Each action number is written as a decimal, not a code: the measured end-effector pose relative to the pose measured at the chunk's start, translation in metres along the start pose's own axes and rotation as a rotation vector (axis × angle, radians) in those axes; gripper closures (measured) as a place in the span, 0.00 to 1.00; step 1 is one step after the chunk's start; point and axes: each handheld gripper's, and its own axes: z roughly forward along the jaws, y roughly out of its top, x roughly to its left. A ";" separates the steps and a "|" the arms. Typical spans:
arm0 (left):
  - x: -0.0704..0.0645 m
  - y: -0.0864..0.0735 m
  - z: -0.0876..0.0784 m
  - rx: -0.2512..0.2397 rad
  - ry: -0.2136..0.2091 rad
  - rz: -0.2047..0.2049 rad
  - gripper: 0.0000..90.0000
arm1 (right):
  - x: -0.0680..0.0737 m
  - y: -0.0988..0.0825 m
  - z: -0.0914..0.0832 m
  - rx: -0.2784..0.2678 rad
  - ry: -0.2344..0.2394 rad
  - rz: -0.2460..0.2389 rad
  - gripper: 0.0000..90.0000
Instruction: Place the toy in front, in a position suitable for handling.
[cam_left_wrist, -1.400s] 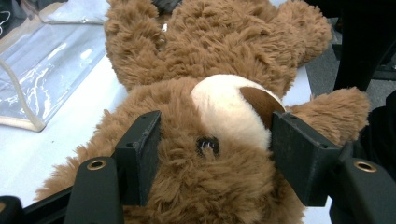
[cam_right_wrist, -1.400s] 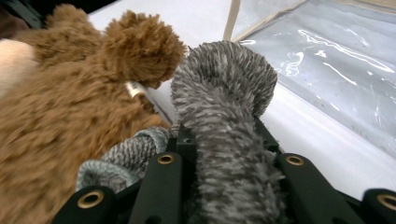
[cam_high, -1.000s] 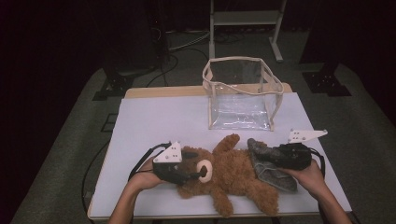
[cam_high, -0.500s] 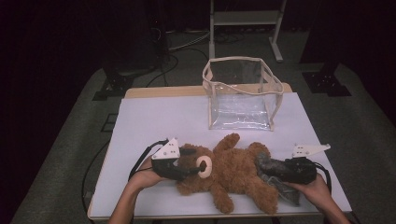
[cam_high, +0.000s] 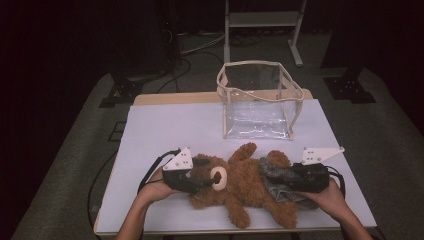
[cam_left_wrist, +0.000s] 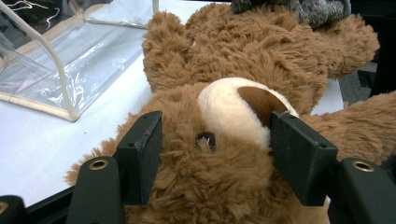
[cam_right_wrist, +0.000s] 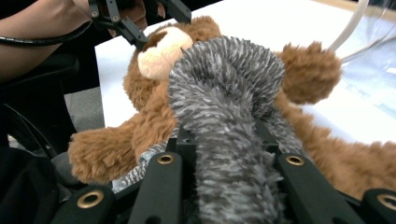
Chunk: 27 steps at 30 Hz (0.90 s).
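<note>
A brown teddy bear (cam_high: 245, 182) lies on its back near the front of the white table (cam_high: 165, 130), head to the left. My left gripper (cam_high: 210, 175) is shut on the bear's head; in the left gripper view its pads (cam_left_wrist: 142, 154) press into the fur on both sides of the cream muzzle (cam_left_wrist: 229, 109). My right gripper (cam_high: 280, 175) is shut on a grey fuzzy cloth (cam_high: 277, 187) that lies over the bear's legs. In the right gripper view the grey cloth (cam_right_wrist: 224, 93) bulges out between the black jaws, with the bear (cam_right_wrist: 159, 51) beyond it.
A clear plastic bag (cam_high: 260, 100) with beige trim stands open-topped behind the bear, near the table's far edge. The table's front edge runs just below both hands. A dark floor with cables and stand legs surrounds the table.
My right gripper, with the grey cloth in it, has shifted toward the table's front edge and drawn the cloth along the bear's legs. The left gripper has stayed on the bear's head.
</note>
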 end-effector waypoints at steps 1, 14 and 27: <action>0.000 0.000 0.000 -0.001 0.001 -0.001 0.40 | 0.000 -0.003 -0.001 0.001 0.002 0.006 0.79; 0.000 0.000 0.002 -0.006 -0.008 -0.011 0.39 | 0.002 -0.021 -0.020 0.035 -0.048 0.027 0.79; -0.003 0.001 0.004 0.007 -0.033 0.008 0.39 | 0.021 0.036 0.032 0.058 0.001 -0.144 0.79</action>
